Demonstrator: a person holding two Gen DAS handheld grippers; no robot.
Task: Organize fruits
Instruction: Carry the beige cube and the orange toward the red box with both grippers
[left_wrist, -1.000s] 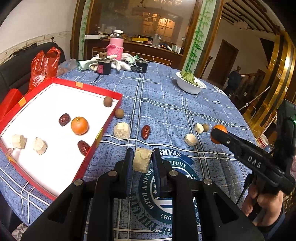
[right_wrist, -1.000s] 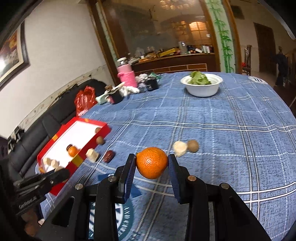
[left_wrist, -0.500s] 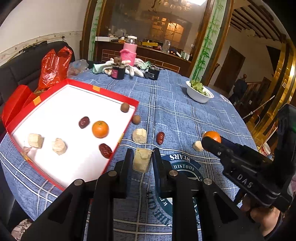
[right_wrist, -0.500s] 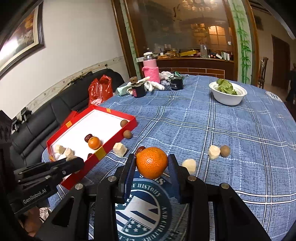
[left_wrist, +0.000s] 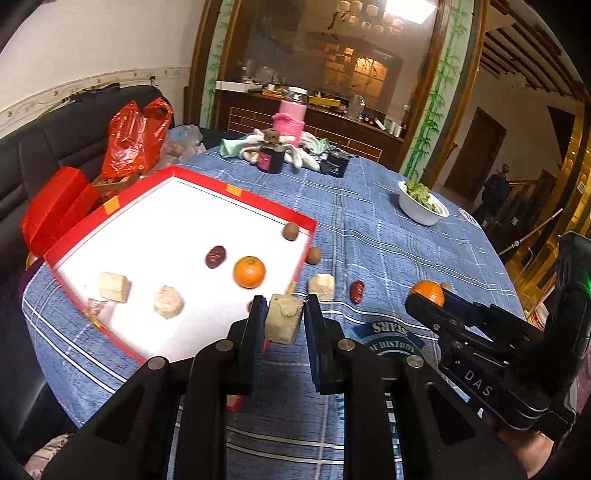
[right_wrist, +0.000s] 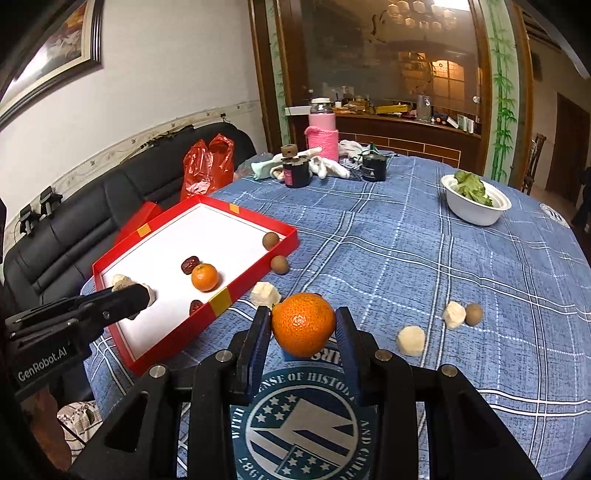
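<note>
Both grippers have travelled toward the lower left of their frames since the earlier pictures, so the shallow red cardboard box with a white floor (left_wrist: 122, 205) now fills more of each view. Spread across both views is the round bench under a blue plaid cloth (right_wrist: 406, 258), carrying the box at centre left and loose pieces to its right. At the left view's lower centre, the left gripper (left_wrist: 284, 321) is clamped on a pale beige fruit chunk (left_wrist: 282, 323), poised over the box's near right edge; at the right view's lower centre, the right gripper (right_wrist: 301, 330) squeezes a round orange mandarin (right_wrist: 303, 325) above the cloth's printed emblem, beside the box. Already in the box lie a second mandarin (left_wrist: 249, 272), two pale chunks (left_wrist: 114, 287), a dark red date (left_wrist: 215, 256) and a small brown longan (left_wrist: 290, 231). I judge the mandarin light, smooth-skinned and soft enough to bruise, best held across its widest part; the chunk looks light, dry and crumbly, best held on its flat sides. Another dark date in the box is mostly hidden behind the left gripper, and what the pale chunks really are is hard to tell.
</note>
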